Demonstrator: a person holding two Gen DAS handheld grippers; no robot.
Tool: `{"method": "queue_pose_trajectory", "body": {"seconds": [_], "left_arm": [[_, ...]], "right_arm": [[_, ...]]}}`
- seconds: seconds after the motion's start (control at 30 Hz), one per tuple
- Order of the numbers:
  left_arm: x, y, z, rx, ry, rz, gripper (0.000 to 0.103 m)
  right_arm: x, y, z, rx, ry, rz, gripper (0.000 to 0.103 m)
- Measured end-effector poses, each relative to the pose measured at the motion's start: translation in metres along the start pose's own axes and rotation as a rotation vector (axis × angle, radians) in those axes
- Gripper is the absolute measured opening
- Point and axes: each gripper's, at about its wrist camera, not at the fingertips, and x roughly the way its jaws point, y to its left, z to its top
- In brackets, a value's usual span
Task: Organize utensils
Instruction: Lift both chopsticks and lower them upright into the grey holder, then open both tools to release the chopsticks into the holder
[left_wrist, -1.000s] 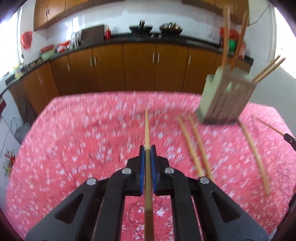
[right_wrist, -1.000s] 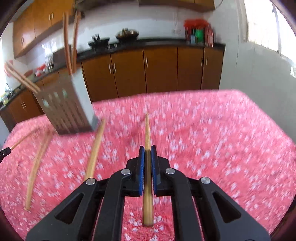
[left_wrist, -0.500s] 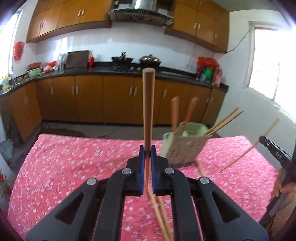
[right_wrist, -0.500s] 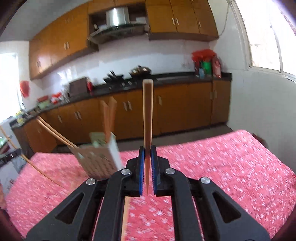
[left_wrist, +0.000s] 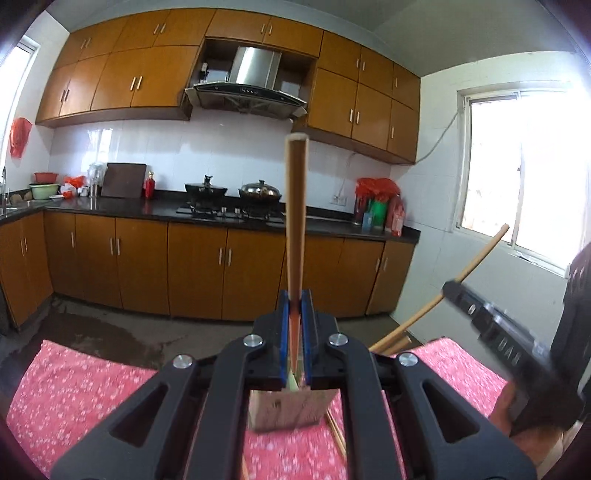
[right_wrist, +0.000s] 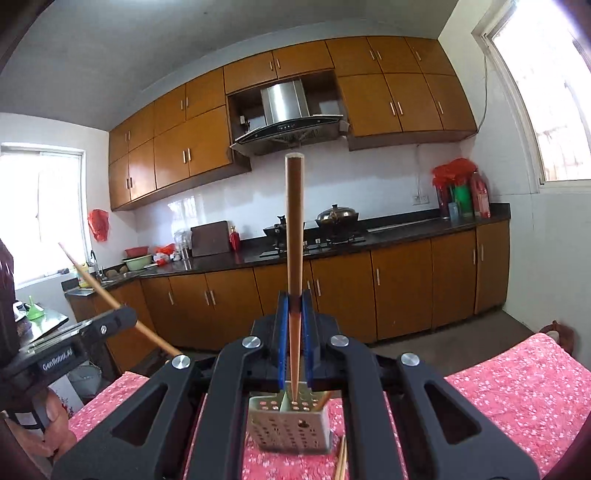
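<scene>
Both chopsticks up, ready to drop into the holder

Our left tongs and right tongs each clamp a chopstick upright above the perforated holder on the tabletop; we should aim tips into a slot, lower, then release.

Home kitchen (wooden cabinets, range hood, stove pots)

Wooden cabinets, white tiled wall, range hood, bright window

red floral tablecloth, orange-brown cabinets.
</scene>
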Motion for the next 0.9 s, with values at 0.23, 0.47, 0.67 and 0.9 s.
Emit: {"method": "queue_pose_trajectory", "body": {"seconds": [0.23,0.47,0.67,0.9], "left_arm": [[0.056,0.008,-0.022,-0.017,0.072,0.031,0.008],[0.070,0.022,-0.030,-0.047,0.110,0.028,0.011],[0.044,0.031,-0.017,-0.056,0.065,0.043,0.020],[-0.013,0.060,-0.023,-0.073,0.060,0.126,0.026]], "right_arm": [[0.045,0.001,-0.025,-0.016,0.087,-0.019,0.008],[0.053,-0.001,-0.035,0.000,0.149,-0.001,0.014],[0.028,-0.009,-0.020,0.003,0.100,-0.025,0.020],[-0.014,-0.037,-0.030,0.014,0.137,-0.122,0.021]]}}
